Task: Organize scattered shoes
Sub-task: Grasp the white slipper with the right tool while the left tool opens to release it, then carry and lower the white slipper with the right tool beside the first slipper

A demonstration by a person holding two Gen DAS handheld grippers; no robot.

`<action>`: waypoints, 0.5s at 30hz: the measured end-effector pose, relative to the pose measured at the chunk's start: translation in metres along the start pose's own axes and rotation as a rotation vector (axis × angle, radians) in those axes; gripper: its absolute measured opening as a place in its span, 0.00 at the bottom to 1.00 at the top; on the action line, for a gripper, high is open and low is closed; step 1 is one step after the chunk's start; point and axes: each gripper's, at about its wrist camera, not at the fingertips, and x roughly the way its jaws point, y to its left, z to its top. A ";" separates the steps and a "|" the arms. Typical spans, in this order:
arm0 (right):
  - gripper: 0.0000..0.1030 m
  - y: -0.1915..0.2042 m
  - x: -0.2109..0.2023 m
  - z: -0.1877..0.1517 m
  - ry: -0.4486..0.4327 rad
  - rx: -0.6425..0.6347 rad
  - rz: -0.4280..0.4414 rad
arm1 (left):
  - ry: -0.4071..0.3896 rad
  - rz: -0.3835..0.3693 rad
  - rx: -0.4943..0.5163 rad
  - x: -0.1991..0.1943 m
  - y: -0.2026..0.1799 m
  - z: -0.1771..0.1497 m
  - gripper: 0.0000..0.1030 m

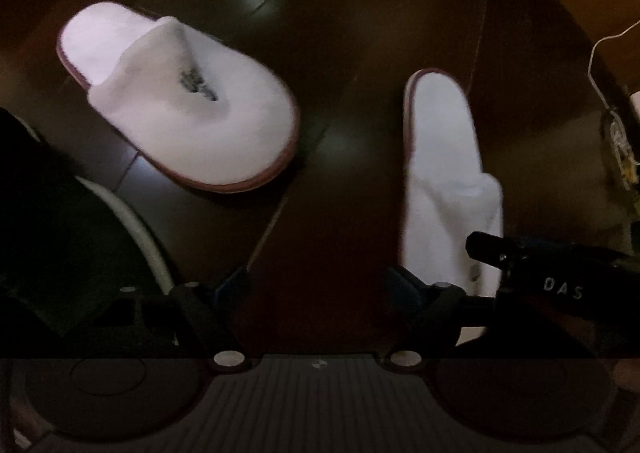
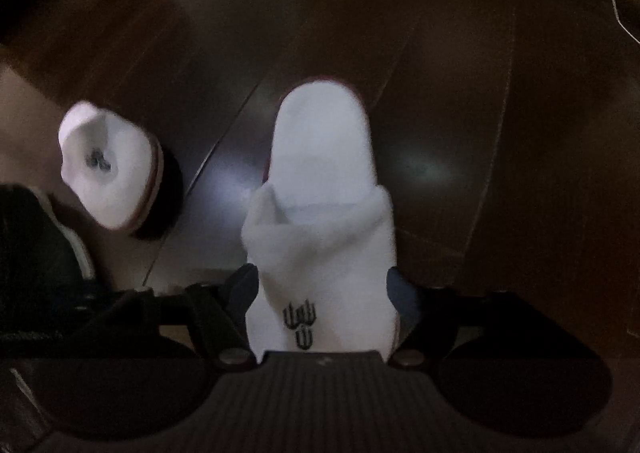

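- The slipper [image 2: 320, 213] with the printed logo sits between your right gripper [image 2: 322, 289] fingers, toe end toward the camera, heel pointing away over the dark wooden floor [image 2: 500, 93]; the fingers press its upper from both sides, so you are pinching it.
- Whether its sole touches the floor or hangs just above, you cannot tell here.
- The other slipper [image 1: 180, 101] lies angled on the floor, well apart from the held one.
- Your left gripper [image 1: 318, 285] is spread and holds nothing, hovering over bare floor between the two.
- You appear to be in the pairing step: next, bring the held slipper alongside its mate, or take the mate with the left gripper, and match their direction.
- A dark shoe [image 1: 60, 221] sits at the left edge.
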 end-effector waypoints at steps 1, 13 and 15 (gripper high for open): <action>0.75 0.001 0.004 -0.001 0.005 -0.007 -0.012 | 0.008 0.004 -0.003 0.001 0.003 -0.001 0.80; 0.76 -0.006 0.040 0.006 0.053 -0.012 -0.061 | 0.044 0.002 -0.036 0.008 0.019 -0.006 0.81; 0.75 -0.011 0.044 0.006 0.060 0.006 -0.057 | 0.047 0.000 -0.047 0.008 0.022 -0.007 0.81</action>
